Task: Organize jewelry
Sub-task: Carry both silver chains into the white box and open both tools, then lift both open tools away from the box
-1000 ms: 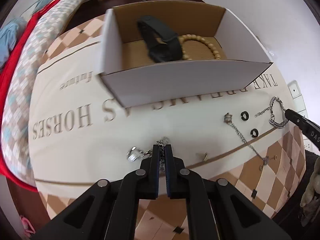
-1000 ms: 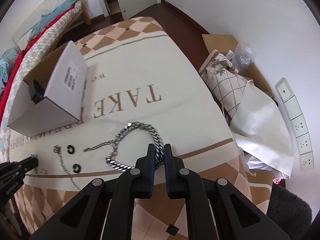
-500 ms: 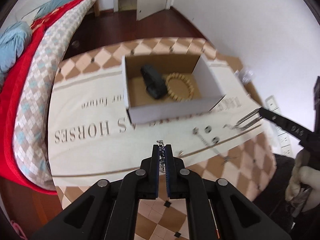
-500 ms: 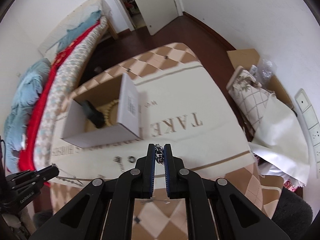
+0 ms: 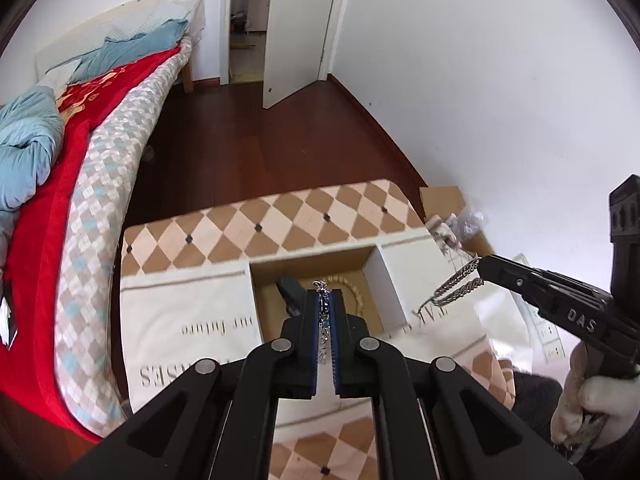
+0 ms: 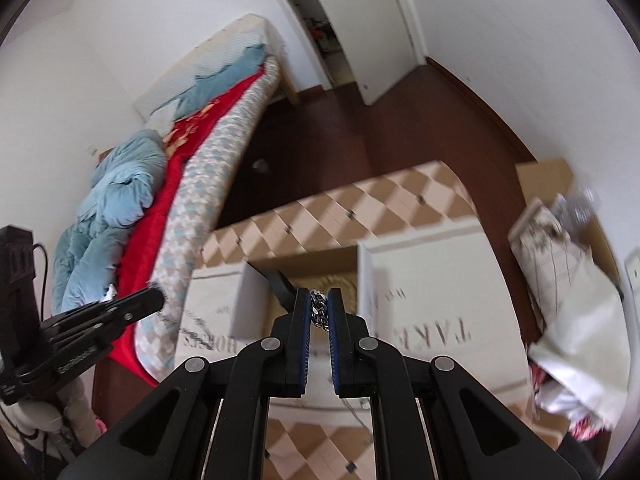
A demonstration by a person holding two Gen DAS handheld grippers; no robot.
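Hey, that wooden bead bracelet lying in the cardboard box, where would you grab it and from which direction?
Pinch the wooden bead bracelet across one stretch of its bead ring, coming straight down through the cardboard box's open top. It lies flat on the floor; the walls block side approaches, and the black strap crowds its left.

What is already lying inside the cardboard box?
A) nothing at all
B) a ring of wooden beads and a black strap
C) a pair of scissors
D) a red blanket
B, because the left wrist view looks down into the open box on the table, and a ring of tan wooden beads lies on its floor beside a black strap.
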